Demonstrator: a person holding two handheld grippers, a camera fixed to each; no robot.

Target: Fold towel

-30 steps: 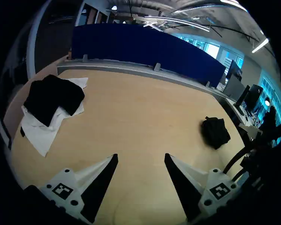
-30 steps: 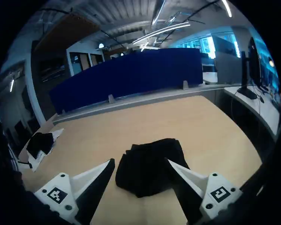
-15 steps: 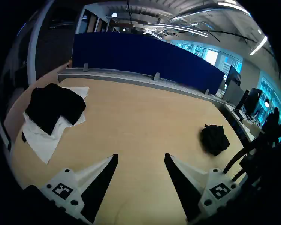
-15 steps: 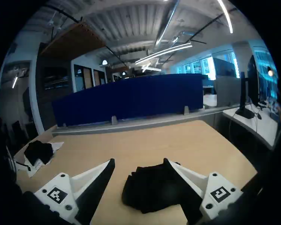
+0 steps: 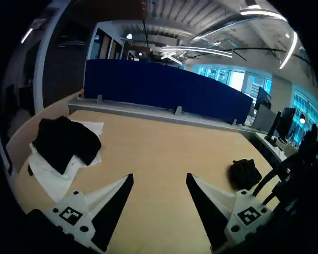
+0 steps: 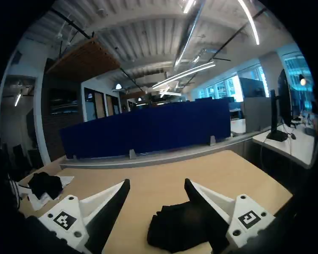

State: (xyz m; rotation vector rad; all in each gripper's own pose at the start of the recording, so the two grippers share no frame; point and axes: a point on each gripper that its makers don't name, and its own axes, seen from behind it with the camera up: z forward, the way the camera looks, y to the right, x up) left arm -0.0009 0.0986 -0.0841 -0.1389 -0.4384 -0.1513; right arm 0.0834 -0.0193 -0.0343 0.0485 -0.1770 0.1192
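Folded towel (image 6: 180,222), black, is lying near the table's (image 6: 167,173) front right corner. In the right gripper view it is sitting low between the fingers, with its right side hidden behind the right-hand finger. Cannot tell whether that finger is touching the cloth.

Right gripper (image 6: 157,180): fingers are standing wide apart and clamping nothing.

In the left gripper view the same folded towel (image 5: 245,173) is showing off to the right, near the table's (image 5: 159,139) right edge and well apart from that gripper's fingers.

Left gripper (image 5: 159,175): fingers are also spread apart and holding nothing, with bare wood showing between them.

A second black towel (image 5: 65,142) is lying loose and crumpled by the left edge, on top of a white towel (image 5: 53,180) that is sticking out from under it on the near and far sides. The pair is sitting well apart from the folded one, with open tabletop between them. In the right gripper view this pile is appearing small at the far left, black towel (image 6: 45,184) over white towel (image 6: 38,201).

A blue divider (image 5: 159,89) is running along the table's far edge on a grey rail. Beyond the right edge, a monitor (image 6: 282,106) is standing on a neighbouring desk (image 6: 294,150).
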